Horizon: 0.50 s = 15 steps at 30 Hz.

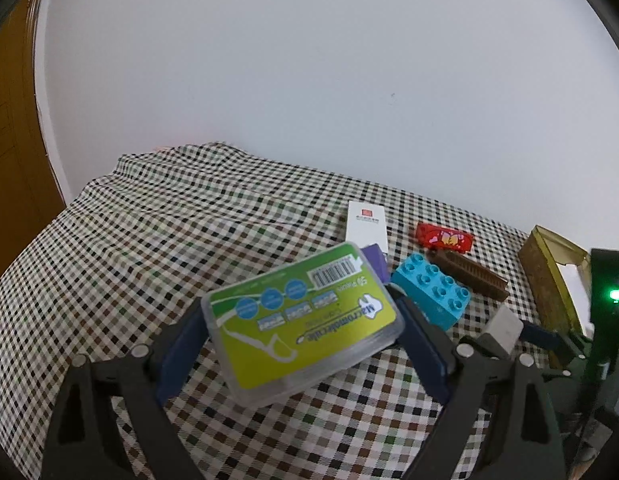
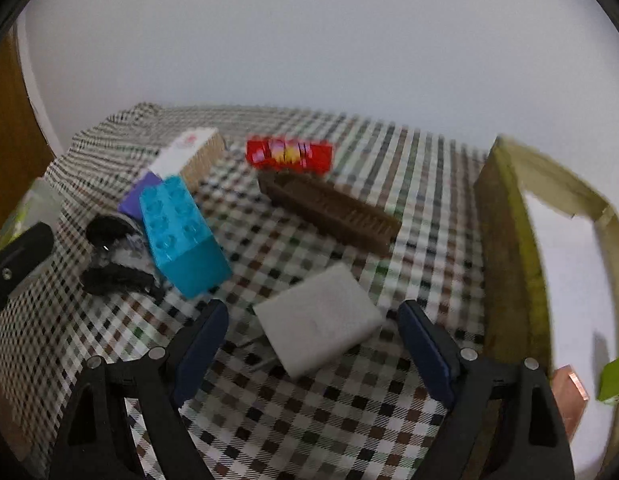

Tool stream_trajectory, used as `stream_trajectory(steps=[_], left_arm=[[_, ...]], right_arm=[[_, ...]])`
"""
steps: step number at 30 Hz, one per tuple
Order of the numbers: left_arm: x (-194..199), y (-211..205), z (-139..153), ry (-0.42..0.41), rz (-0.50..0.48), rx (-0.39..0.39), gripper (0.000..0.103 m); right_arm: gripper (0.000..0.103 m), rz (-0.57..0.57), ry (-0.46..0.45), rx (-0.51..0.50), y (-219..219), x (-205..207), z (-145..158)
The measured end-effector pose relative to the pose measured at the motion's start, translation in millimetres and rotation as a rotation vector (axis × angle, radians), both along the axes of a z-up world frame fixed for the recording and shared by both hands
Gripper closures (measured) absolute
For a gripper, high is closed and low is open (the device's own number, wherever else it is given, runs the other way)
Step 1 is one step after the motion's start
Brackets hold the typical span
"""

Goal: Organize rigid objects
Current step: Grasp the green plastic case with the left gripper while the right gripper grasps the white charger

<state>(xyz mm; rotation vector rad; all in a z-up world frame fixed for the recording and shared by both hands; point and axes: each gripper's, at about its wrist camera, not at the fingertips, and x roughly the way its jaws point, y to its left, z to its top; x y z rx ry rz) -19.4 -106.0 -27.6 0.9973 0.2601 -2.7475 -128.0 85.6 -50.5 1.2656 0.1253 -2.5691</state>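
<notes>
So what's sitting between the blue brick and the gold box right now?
The white block and, farther back, the brown comb lie between the blue brick and gold box, in the right wrist view; otherwise only checked cloth.

Floss-pick case (image 1: pixel 301 322) brand: you can read "Macromolecule" in blue script on the green label, upside down to you.
Floss-pick case count: "50" with a small word after it, likely "Pieces", near the barcode.
Floss-pick case barcode: a black-and-white barcode sticker at the far corner; its digits are too small to read.
White box (image 1: pixel 367 226) mark: a red square logo over a line of fine print, illegible.
Red toy car (image 1: pixel 444 237): printed graphics only, no lettering you can read.
</notes>
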Motion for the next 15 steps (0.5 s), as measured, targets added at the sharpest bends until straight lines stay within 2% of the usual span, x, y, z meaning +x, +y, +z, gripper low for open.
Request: stream_trajectory(steps=[2, 5, 10, 13, 15], left_arm=[[-1, -1, -1, -0.004, 0.007, 0.000, 0.011], [-3, 0, -3, -0.012, 0.009, -0.001, 0.011], [-6, -1, -5, -0.018, 0.016, -0.002, 0.011], [-8, -1, -5, -0.016, 0.019, -0.007, 0.011], [-9, -1, -5, -0.010, 0.011, -0.007, 0.011]], right_arm=[[0.020, 0.009, -0.006, 0.002, 2, 4, -1], [0.034, 0.022, 0.004, 0.008, 3, 6, 1], [0.034, 0.024, 0.015, 0.003, 4, 10, 3], [0.034, 0.029, 0.030, -0.087, 10, 13, 13], [0.034, 0.030, 0.095, -0.142, 16, 19, 31]])
